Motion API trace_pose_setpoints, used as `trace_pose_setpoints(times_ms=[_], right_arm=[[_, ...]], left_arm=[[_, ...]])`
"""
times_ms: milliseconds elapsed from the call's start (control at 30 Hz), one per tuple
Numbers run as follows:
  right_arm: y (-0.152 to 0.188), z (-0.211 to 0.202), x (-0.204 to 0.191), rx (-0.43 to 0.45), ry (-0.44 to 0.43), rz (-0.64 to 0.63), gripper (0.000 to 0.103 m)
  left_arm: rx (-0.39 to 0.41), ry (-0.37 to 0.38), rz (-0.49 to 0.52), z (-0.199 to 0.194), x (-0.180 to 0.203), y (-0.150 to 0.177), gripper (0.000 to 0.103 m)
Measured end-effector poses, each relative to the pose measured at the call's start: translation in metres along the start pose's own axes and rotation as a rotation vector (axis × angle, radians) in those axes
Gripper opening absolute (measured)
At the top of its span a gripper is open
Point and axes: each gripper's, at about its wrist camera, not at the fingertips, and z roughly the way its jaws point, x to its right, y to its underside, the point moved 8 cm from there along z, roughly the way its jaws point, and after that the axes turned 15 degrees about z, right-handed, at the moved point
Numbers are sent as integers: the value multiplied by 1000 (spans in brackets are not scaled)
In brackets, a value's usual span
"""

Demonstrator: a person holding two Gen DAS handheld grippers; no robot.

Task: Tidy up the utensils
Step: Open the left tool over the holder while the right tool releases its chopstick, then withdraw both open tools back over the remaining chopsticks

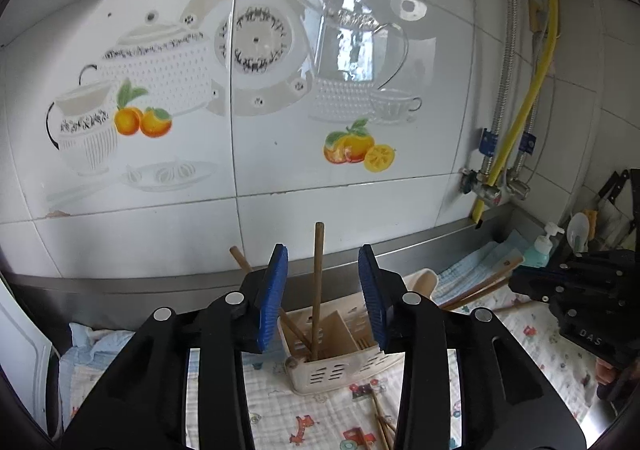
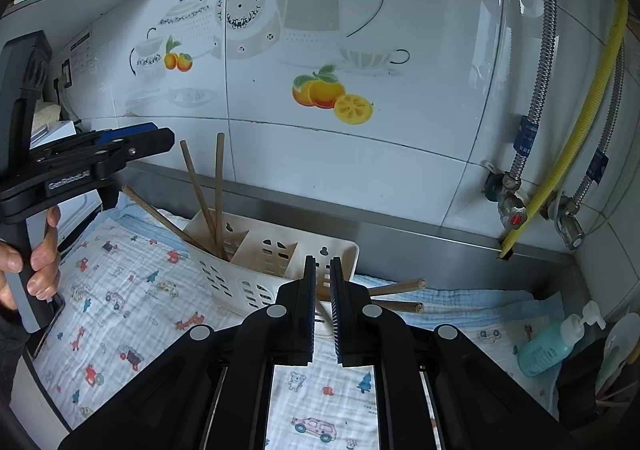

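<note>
left gripper (image 1: pixel 322 292) is wide open, holding nothing, hovering above the cream utensil caddy (image 1: pixel 344 366), which sits on the printed cloth (image 1: pixel 320 418) by the steel backsplash. right gripper (image 2: pixel 322 304) is nearly closed with a thin gap; a pale stick seems to run between the pads, but i can't tell if it's gripped.

judgement: the step is getting loose chopsticks into the caddy. pinch near mid-length, tip upright, drop into the slot that already holds sticks, and keep clear of the standing ones (image 1: pixel 318 290).

count: 3 sticks in the caddy in the right view, 2 clearly in the left. 2 chopstick ends (image 2: pixel 404 294) lie on the cloth right of the caddy, and a few more (image 1: pixel 382 426) near the left gripper. wooden spoon (image 1: pixel 424 282) behind: 1. caddy compartments: 3 visible.
</note>
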Motion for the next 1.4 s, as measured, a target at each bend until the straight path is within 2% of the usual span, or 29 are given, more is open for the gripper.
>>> trace_pose_setpoints(times_ms=[67,133,300,400,600,867,1133,1333,1400], right_arm=[[-1,-3,1,12,4,3,14],[-2,-7,0,19,2,6,17],[-1,-25,-2,58,-3,15,27],[5,-41,-3,87,-18,34,41],[32,-58,-7,99,-26,51,46],[95,-60,-9,64,-10,64,46],[154,-64,-12,27,-8,101,47],[189,-66,-18,0,-27,131,47],[199,-66,-21,-3,-27,133,47]], left_arm=[[7,-2,5,-5,1,-1,39],[17,-5,5,-12,2,-2,47],[31,-24,7,-32,3,3,58],[39,-41,13,-45,6,11,70],[45,-72,52,-71,18,36,83],[12,-69,76,-90,41,86,88],[-66,-45,9,-97,51,146,91],[-114,-52,-54,-102,48,182,91],[-131,-74,-61,-103,45,194,92]])
